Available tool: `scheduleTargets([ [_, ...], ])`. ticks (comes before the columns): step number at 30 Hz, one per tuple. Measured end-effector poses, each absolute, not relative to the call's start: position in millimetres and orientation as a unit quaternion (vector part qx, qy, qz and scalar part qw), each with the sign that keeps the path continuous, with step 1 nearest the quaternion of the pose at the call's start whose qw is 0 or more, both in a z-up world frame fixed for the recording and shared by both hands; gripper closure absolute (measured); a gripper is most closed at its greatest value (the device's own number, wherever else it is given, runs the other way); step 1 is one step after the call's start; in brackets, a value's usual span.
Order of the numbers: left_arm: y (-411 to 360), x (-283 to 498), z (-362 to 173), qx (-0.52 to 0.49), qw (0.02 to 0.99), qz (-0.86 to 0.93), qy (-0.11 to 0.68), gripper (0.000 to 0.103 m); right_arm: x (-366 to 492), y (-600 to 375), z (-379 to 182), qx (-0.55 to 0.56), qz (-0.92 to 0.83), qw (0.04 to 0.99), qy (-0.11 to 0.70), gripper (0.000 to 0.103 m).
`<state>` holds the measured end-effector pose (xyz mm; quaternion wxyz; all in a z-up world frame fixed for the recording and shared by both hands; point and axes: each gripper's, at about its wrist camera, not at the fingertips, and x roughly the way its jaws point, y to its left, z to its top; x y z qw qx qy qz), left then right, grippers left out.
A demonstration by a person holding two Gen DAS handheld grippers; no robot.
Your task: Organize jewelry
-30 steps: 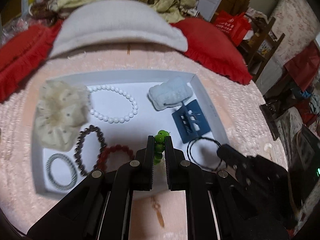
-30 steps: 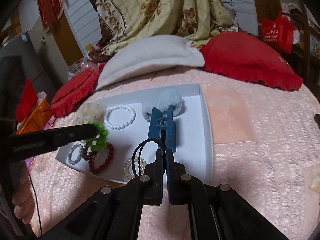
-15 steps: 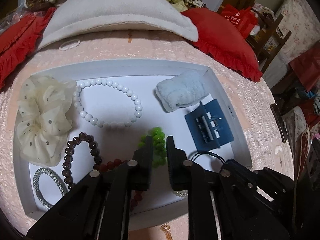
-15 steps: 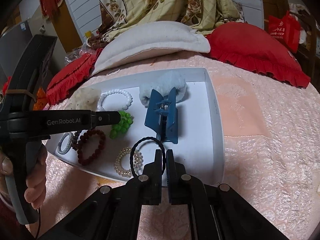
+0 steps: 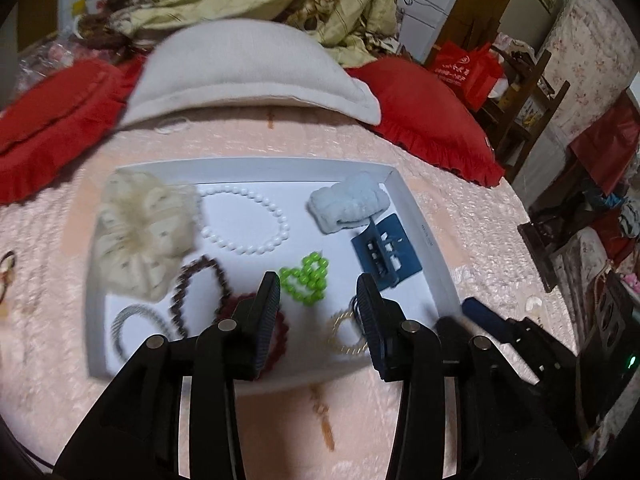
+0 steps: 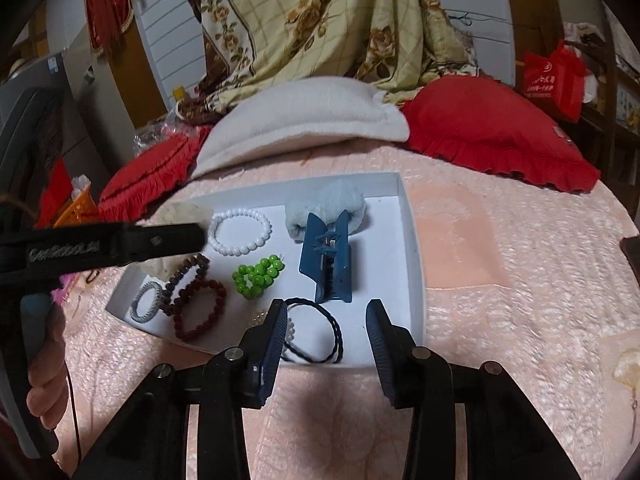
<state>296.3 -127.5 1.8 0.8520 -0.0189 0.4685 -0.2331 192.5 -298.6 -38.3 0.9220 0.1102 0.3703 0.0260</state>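
Both jaws are opening, narrowly parted and empty: our left gripper (image 5: 318,292) above the green bead bracelet (image 5: 306,278) in the shallow white tray (image 5: 416,216), our right gripper (image 6: 326,316) over the black twisted hair tie (image 6: 320,332).

gold coil tie (image 5: 347,330) half hidden, scrunchie (image 5: 140,232) blurred

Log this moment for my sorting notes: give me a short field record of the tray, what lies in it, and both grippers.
surface: pink bedspread
tray: white tray, on the bedspread
green bead bracelet: lying bunched mid-tray, free of both grippers
black hair tie: flat at the tray's near edge
blue hair claw: beside a pale blue scrunchie
white bead bracelet: next to a cream scrunchie
left gripper: jaws opening, nothing between them
right gripper: jaws opening, above the hair tie, not gripping it
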Motion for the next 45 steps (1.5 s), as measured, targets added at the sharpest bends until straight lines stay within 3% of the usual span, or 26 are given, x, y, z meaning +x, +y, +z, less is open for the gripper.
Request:
scheduleTargets([
  [11, -85.6, 203.3, 14.9, 0.038, 0.900, -0.146, 0.408, 0.063, 129.8, -284.6, -26.5, 0.113, 0.016, 0.927, 0.357, 0.064],
  [16, -59.5, 156.6, 22.8, 0.040, 0.927, -0.085, 0.364, 0.055, 99.1, -272.5, -22.5, 0.122, 0.012, 0.928, 0.352, 0.064],
  [20, -36.8, 130.3, 41.1, 0.033, 0.946, -0.043, 0.320, 0.054, 76.9, -262.3, -16.8, 0.122, 0.011, 0.927, 0.354, 0.064],
  [21, -28.9, 121.6, 49.4, 0.028, 0.952, -0.031, 0.303, 0.051, 71.8, -259.3, -14.6, 0.120, 0.009, 0.928, 0.354, 0.064],
  [24, -11.6, 99.4, 68.7, 0.016, 0.967, 0.004, 0.256, 0.022, 56.2, -251.0, -9.9, 0.115, 0.004, 0.929, 0.351, 0.064],
  [33, 15.5, 41.0, 106.0, 0.018, 0.984, 0.054, 0.167, 0.021, 28.2, -223.2, 2.0, 0.092, 0.002, 0.931, 0.353, 0.064],
  [38, 22.4, 20.2, 109.6, 0.014, 0.986, 0.056, 0.158, 0.011, 18.5, -213.2, 8.4, 0.082, 0.002, 0.933, 0.350, 0.064],
  [40, 24.4, 15.3, 108.8, 0.009, 0.986, 0.052, 0.160, 0.002, 15.1, -209.4, 11.5, 0.079, 0.000, 0.935, 0.347, 0.064],
  [45, 27.7, 4.9, 104.7, 0.001, 0.987, 0.041, 0.153, 0.002, 9.3, -201.6, 16.2, 0.066, -0.004, 0.939, 0.338, 0.064],
])
